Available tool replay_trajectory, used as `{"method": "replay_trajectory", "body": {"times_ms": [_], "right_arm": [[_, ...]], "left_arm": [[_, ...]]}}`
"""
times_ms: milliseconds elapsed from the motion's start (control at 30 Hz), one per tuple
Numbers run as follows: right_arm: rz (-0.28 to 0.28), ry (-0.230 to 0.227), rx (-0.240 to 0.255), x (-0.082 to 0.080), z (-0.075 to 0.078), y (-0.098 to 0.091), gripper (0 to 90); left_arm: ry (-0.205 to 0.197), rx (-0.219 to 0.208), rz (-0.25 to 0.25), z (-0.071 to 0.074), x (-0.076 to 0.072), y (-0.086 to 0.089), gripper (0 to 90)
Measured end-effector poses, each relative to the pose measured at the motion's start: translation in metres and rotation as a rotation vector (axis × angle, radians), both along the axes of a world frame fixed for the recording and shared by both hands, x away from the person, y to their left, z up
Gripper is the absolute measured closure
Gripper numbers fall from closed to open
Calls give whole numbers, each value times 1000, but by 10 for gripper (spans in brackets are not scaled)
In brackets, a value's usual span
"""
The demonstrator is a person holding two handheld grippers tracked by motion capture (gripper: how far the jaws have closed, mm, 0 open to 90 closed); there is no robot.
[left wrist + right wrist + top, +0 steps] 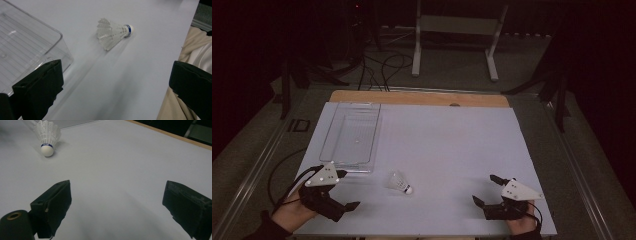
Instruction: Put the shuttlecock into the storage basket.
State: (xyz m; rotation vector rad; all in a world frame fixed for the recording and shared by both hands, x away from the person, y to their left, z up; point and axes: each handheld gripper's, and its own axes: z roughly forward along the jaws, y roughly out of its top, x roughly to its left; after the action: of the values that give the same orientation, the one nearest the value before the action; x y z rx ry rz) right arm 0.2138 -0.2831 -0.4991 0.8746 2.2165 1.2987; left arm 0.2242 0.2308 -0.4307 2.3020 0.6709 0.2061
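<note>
- The shuttlecock (399, 182) lay on its side on the white desk (452, 145), between the two grippers and a little nearer the left one, its cork pointing toward the person's edge of the desk.
- It rested just beside the near right corner of the clear plastic tray (350, 136), apart from it; the tray stood empty, probably as the place meant to receive it.
- The left gripper (346, 189) sat low at the near left edge of the desk, its fingers (41, 86) spread wide and holding nothing; in the left gripper view they framed the shuttlecock ahead, which suggested a reach being lined up.
- The right gripper (486, 189) waited at the near right, well apart from the shuttlecock, its fingers (53, 203) likewise wide apart and empty, likely kept clear so the left could work.
</note>
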Motion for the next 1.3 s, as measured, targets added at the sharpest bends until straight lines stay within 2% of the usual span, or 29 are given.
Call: {"method": "replay_trajectory", "body": {"times_ms": [100, 233, 300, 333, 433, 667, 733, 800, 933, 1067, 1300], "right_arm": [[-1, 1, 1, 0, 0, 0, 84], [1, 2, 1, 0, 0, 0, 84], [3, 5, 2, 0, 0, 0, 84], [3, 5, 2, 0, 0, 0, 84], [6, 10, 1, 0, -1, 0, 84], [5, 10, 1, 0, -1, 1, 84], [6, 10, 1, 0, 0, 1, 84], [6, 11, 2, 0, -1, 1, 84], [6, 12, 2, 0, -1, 1, 84], [7, 12, 1, 0, -1, 1, 84], [7, 13, 1, 0, -1, 1, 84]], "left_arm": [[23, 29, -7, 1, 1, -4, 1], [40, 47, -10, 1, 2, -6, 1], [51, 79, -21, 1, 3, -8, 1], [51, 79, -21, 1, 3, -8, 1], [33, 128, -30, 2, 3, -12, 1], [76, 163, -62, 2, 4, -18, 1], [82, 165, -65, 2, 5, -19, 1], [69, 184, -84, 2, 4, -21, 1], [81, 190, -104, 3, 5, -24, 1], [108, 233, -123, 3, 6, -28, 1], [143, 264, -155, 4, 9, -37, 2]]}}
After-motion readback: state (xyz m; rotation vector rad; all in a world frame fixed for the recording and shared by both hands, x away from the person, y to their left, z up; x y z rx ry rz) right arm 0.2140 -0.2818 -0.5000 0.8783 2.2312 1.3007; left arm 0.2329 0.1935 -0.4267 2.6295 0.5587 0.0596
